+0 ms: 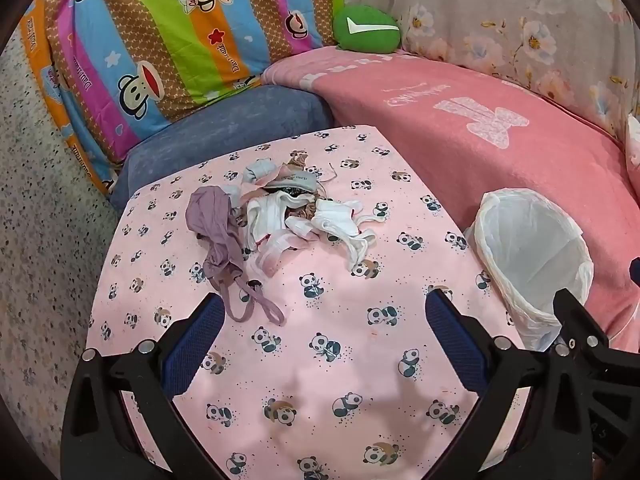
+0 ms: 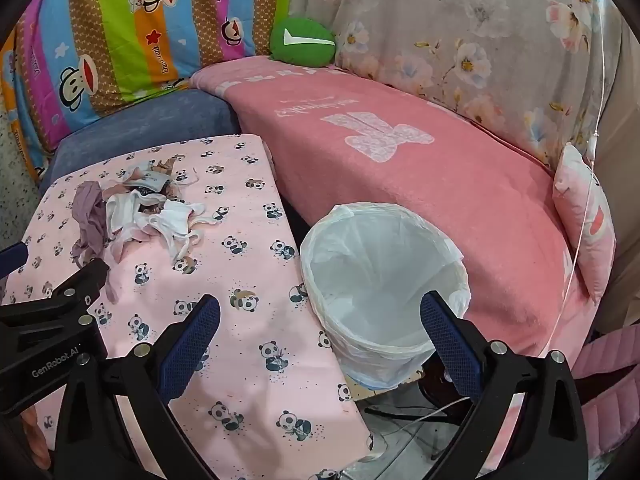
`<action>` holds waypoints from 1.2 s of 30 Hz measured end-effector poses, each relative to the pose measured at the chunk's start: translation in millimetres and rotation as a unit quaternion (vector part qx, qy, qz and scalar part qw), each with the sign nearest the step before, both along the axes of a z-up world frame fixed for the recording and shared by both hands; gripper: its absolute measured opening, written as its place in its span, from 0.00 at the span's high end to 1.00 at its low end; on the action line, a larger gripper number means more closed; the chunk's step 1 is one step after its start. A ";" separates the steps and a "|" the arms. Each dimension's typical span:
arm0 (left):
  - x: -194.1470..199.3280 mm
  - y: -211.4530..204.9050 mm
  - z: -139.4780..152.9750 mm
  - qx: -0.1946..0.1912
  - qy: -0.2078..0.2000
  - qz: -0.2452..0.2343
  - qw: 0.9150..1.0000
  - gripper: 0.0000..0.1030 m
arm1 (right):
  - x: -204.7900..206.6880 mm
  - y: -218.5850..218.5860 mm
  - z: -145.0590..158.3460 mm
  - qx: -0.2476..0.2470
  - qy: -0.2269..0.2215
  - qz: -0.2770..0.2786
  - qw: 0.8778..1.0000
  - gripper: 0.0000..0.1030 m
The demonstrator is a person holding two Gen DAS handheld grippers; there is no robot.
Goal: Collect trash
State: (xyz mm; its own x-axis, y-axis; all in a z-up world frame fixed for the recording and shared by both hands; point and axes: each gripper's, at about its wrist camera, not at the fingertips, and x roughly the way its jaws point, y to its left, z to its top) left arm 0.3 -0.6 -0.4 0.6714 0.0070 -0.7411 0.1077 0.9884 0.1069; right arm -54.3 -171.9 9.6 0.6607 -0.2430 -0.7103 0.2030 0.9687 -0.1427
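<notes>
A heap of fabric scraps (image 1: 288, 216), white, grey and pink with a purple strappy piece (image 1: 218, 236) on its left, lies on the panda-print pink table cover (image 1: 320, 360). The same heap (image 2: 140, 212) shows at the left of the right wrist view. A bin lined with a white plastic bag (image 1: 532, 256) stands off the table's right edge, its mouth empty (image 2: 384, 280). My left gripper (image 1: 324, 316) is open above the cloth, short of the heap. My right gripper (image 2: 320, 316) is open, hovering over the table edge and the bin's rim.
A pink blanket (image 2: 440, 184) covers the sofa behind the bin. A striped monkey-print quilt (image 1: 160, 40), a green cushion (image 1: 366, 30) and a floral cover (image 2: 480, 40) line the back. Cables (image 2: 412, 420) lie on the floor below the bin. A small pink pillow (image 2: 584, 216) rests at right.
</notes>
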 end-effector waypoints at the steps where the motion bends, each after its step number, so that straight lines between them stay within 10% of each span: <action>1: -0.1 -0.4 -0.1 0.000 0.000 0.000 1.000 0.07 | -0.2 -0.1 -0.1 0.000 0.000 0.000 1.000 0.05; 36: -2.4 -4.2 1.8 -0.007 0.004 0.009 1.000 0.07 | 1.2 -6.6 -1.4 -0.007 0.004 -0.003 1.000 0.05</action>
